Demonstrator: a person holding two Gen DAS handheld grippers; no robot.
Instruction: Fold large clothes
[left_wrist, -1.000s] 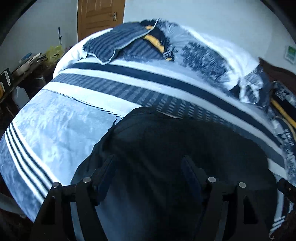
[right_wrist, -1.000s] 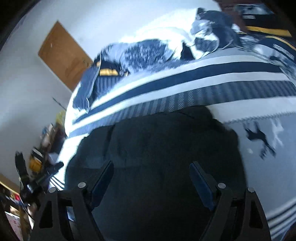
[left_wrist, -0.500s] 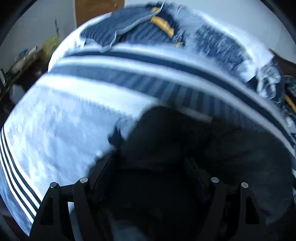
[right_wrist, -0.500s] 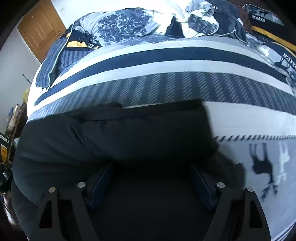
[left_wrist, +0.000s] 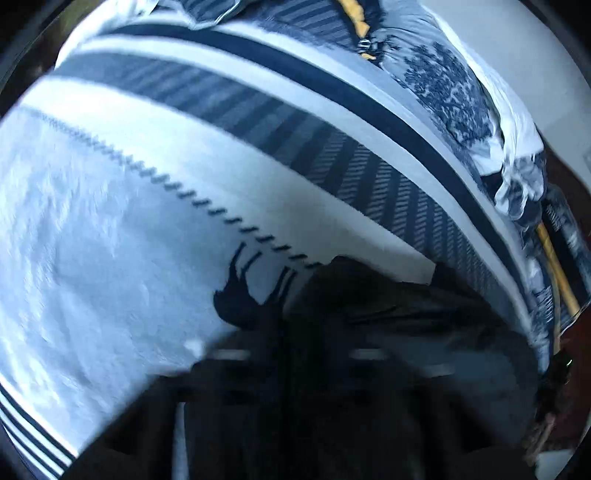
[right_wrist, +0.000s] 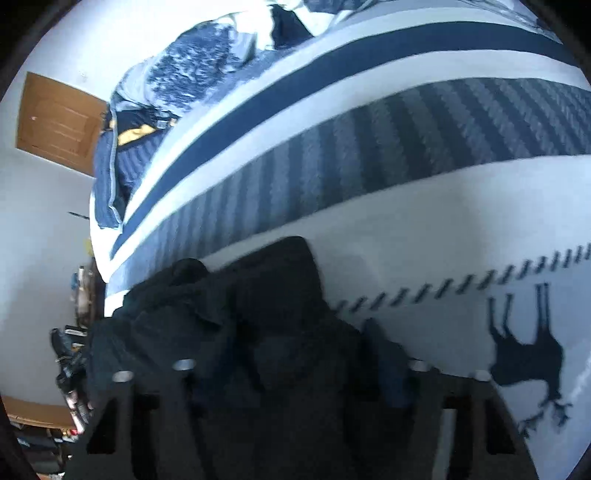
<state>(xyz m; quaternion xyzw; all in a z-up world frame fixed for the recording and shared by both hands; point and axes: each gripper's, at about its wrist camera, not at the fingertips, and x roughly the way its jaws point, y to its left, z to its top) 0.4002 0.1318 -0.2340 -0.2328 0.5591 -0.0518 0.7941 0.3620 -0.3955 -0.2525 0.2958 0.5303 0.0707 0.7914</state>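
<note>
A large black garment (left_wrist: 399, 332) lies bunched on a blue and white striped bed cover (left_wrist: 110, 229). In the left wrist view it fills the lower right, and my left gripper (left_wrist: 299, 354) is low over its near edge, blurred; dark cloth covers the space between the fingers. In the right wrist view the garment (right_wrist: 229, 314) is piled up in front of my right gripper (right_wrist: 295, 354), whose fingers (right_wrist: 384, 354) stand apart with black cloth between them. I cannot tell if either gripper grips the cloth.
The cover (right_wrist: 424, 229) has dark stripes and printed deer (right_wrist: 524, 354). Pillows and crumpled bedding (left_wrist: 454, 85) lie at the bed's head. A wooden door (right_wrist: 59, 122) and a cluttered shelf (right_wrist: 70, 354) are at the left. Dark wood furniture (left_wrist: 569, 258) stands at the right.
Both grippers have dropped closer to the bed and the views have tilted. The garment, spread wide a second ago, is now gathered into a smaller bunched pile.
</note>
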